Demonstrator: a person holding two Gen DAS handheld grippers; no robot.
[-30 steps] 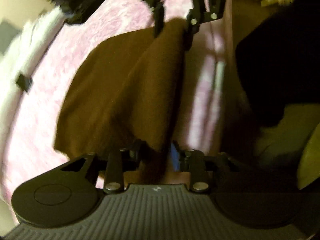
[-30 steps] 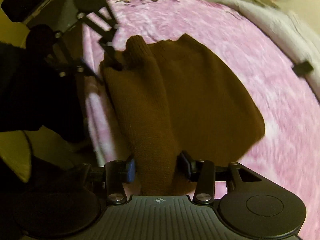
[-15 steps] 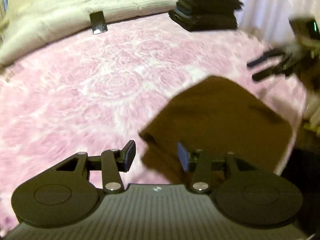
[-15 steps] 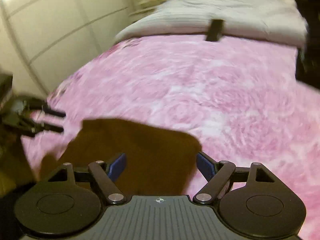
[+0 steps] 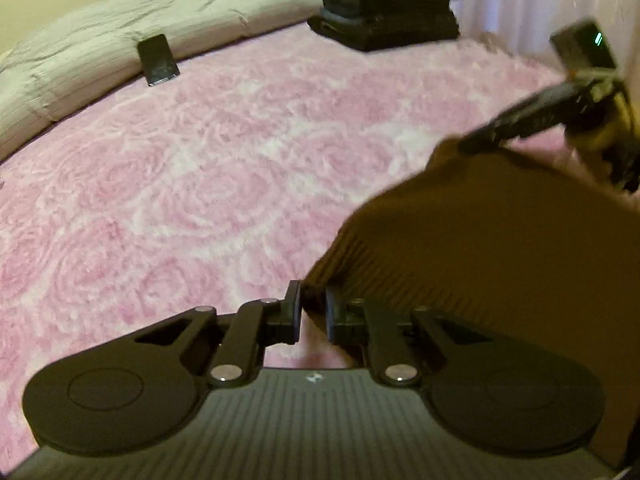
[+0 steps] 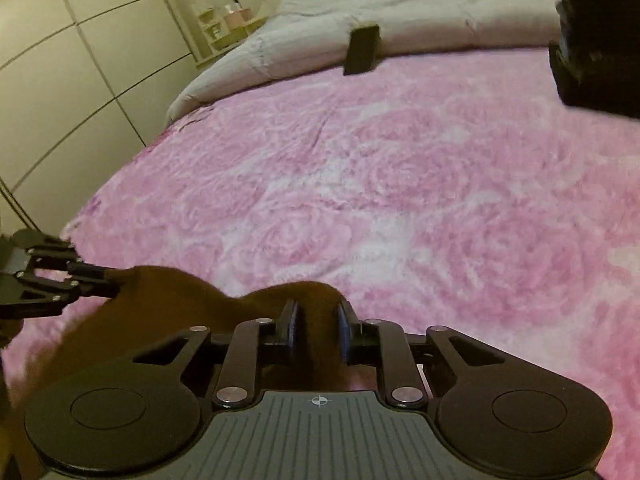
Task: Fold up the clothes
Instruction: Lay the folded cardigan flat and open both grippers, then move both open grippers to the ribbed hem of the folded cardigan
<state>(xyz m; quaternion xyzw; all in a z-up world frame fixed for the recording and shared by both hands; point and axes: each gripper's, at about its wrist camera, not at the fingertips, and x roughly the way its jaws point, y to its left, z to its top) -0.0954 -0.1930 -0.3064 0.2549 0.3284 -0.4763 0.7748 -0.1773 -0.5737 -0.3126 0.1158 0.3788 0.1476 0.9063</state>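
A brown knitted garment [image 5: 500, 248] lies at the near edge of a pink rose-patterned bedspread [image 5: 200, 184]. My left gripper [image 5: 313, 312] is shut on the garment's near left corner. My right gripper [image 6: 318, 322] is shut on the other corner of the brown garment [image 6: 180, 312]. In the left wrist view the right gripper [image 5: 520, 120] shows at the far right corner of the garment. In the right wrist view the left gripper [image 6: 72, 276] shows at the left, pinching the cloth.
A stack of dark folded clothes [image 5: 384, 4] stands at the far end of the bed. A dark phone [image 5: 158, 60] leans on a grey-white duvet [image 5: 100, 40]. White wardrobe doors [image 6: 60, 80] and a small shelf [image 6: 228, 20] are to the left.
One second ago both grippers held the garment stretched between them. Half a second ago both were open above it. Now both have closed on its two near corners.
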